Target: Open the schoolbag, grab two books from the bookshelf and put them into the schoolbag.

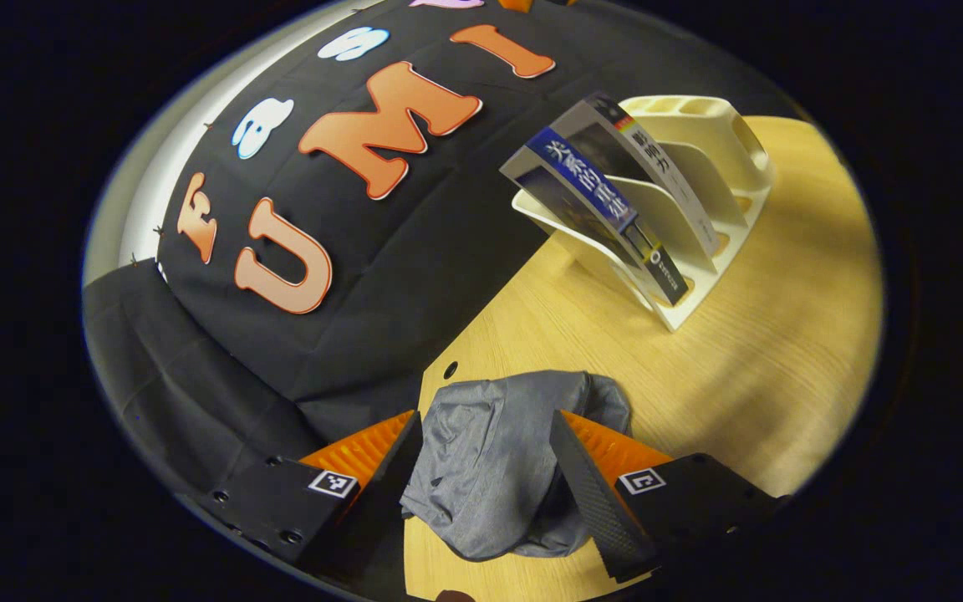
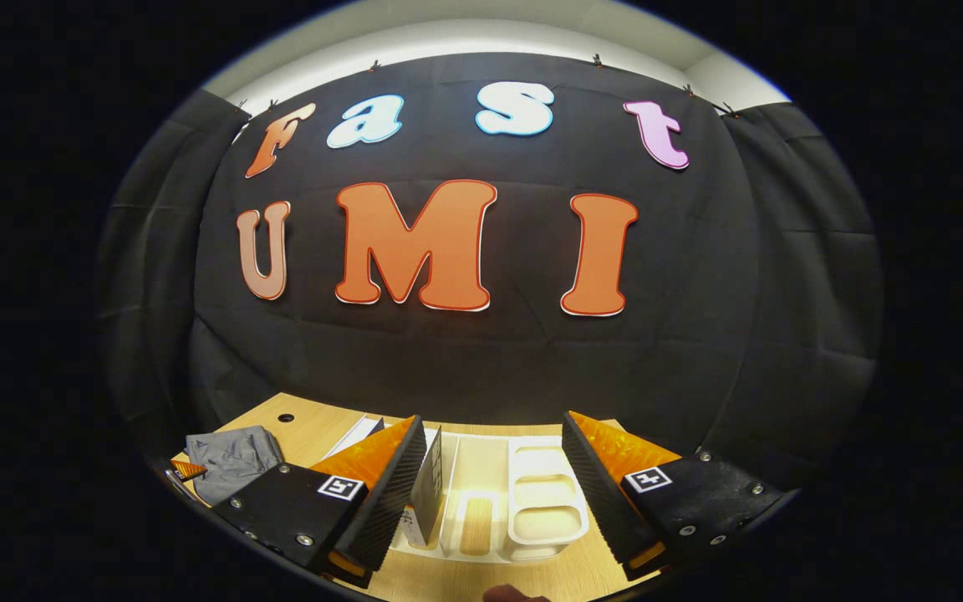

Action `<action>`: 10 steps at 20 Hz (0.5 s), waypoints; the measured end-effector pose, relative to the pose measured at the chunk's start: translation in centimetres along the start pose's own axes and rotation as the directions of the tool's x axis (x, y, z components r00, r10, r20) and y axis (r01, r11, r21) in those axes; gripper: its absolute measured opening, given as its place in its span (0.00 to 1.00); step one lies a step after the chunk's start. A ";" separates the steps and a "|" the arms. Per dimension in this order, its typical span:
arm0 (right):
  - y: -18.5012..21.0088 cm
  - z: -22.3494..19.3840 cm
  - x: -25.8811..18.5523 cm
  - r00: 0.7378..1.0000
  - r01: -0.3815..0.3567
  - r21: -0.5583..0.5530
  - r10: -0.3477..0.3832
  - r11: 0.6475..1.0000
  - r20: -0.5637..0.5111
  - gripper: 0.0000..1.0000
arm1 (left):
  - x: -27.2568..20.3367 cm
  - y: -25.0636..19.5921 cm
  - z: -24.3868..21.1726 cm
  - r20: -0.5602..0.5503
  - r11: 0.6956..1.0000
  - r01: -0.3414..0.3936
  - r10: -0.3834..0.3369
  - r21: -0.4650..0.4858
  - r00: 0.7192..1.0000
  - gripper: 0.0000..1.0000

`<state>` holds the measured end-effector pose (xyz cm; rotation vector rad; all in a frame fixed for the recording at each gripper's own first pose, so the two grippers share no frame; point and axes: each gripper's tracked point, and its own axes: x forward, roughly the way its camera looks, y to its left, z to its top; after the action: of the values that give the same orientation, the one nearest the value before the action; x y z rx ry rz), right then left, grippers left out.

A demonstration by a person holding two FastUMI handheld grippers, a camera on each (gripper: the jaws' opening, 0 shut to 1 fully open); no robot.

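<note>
Two books (image 1: 594,196) are held in the white bookshelf (image 1: 699,167); grey schoolbag (image 1: 490,468) fabric is flanked by wide left fingers (image 1: 590,493), and right fingers (image 2: 590,477) are spread wide

Wall: black cloth (image 2: 481,351) hung as the booth's back and side panels, creased, clipped along its top edge | Above the cloth: pale wall strip (image 2: 481,38), brightly lit | Table (image 1: 782,351): light wood grain, round hole (image 1: 450,368) near its far edge | Light: bright patch on the table surface, from above
</note>
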<state>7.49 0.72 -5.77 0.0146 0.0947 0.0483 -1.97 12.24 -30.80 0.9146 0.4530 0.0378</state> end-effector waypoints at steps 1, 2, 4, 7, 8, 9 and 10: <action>-0.2 -0.2 0.0 1.000 -0.001 0.000 0.001 1.000 -0.003 0.97 | -0.2 -0.7 -1.1 -0.021 1.000 -0.001 0.002 0.024 1.000 0.97; -0.4 -0.3 -0.1 1.000 -0.003 0.002 0.003 1.000 -0.005 0.97 | -0.2 -1.3 -1.8 -0.036 0.999 0.002 0.000 0.039 0.999 0.98; -0.8 -0.5 0.0 1.000 -0.008 0.004 0.008 1.000 -0.007 0.98 | -0.2 -2.4 -2.9 -0.073 0.997 0.012 -0.007 0.071 0.997 0.97; -1.5 -0.7 0.0 1.000 -0.020 0.003 0.020 1.000 -0.005 0.97 | -0.5 -2.4 -3.4 -0.103 0.994 0.005 0.007 0.111 0.995 0.97; -1.7 -0.9 0.1 1.000 -0.021 0.001 0.021 1.000 -0.006 0.98 | -0.2 -2.4 -3.8 -0.119 0.993 -0.006 0.021 0.118 0.993 0.97; -1.9 -1.2 0.1 0.999 -0.031 0.002 0.031 1.000 -0.013 0.97 | 0.0 -2.5 -4.5 -0.151 0.992 -0.011 0.031 0.127 0.988 0.97; -2.0 -1.4 0.0 0.999 -0.039 0.005 0.039 0.999 -0.018 0.97 | 0.3 -2.4 -4.7 -0.164 0.991 -0.031 0.052 0.131 0.985 0.97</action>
<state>7.42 -1.27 -7.20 0.0210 0.1122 0.0868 -3.92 14.35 -35.20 1.0519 0.5976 0.1258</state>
